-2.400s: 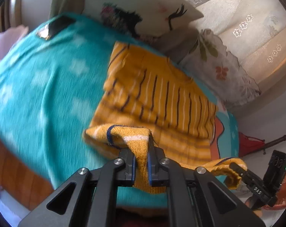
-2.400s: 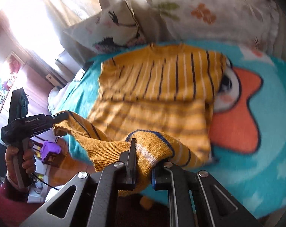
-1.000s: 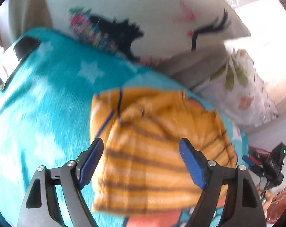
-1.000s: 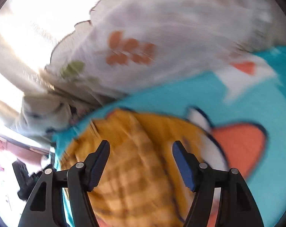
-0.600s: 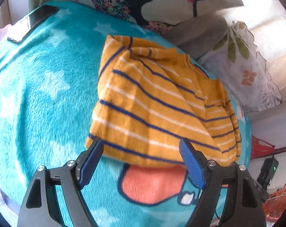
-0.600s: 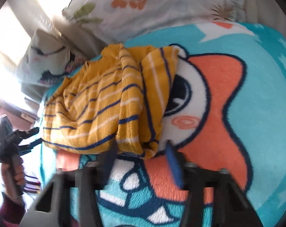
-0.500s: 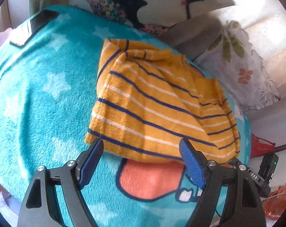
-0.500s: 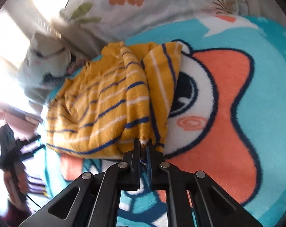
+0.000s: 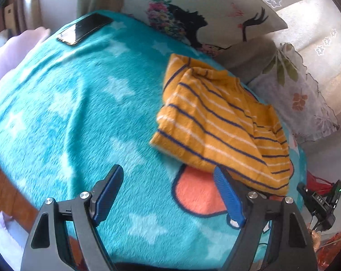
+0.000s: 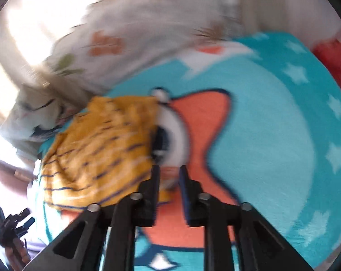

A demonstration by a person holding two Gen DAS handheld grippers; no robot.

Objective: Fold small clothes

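Lying folded on the teal blanket [image 9: 84,113], the yellow striped sweater [image 9: 217,124] sits near the pillows [image 9: 204,11]. Left tool [image 9: 168,194]: jaws wide apart, empty, hovering over the blanket; sweater ahead and to its right, its near edge just beside the right finger. Right tool [image 10: 169,176]: view blurred, jaws narrowly apart, nothing between them; sweater [image 10: 98,149] just left of the tips. Phone [image 9: 84,28] lies at the blanket's far corner.

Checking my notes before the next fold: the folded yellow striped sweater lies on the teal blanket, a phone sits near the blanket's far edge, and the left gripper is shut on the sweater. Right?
Not quite. The left gripper is open and holds nothing, as the left wrist view shows; its fingers spread over the teal blanket just short of the yellow striped sweater. The phone does lie near the far edge.
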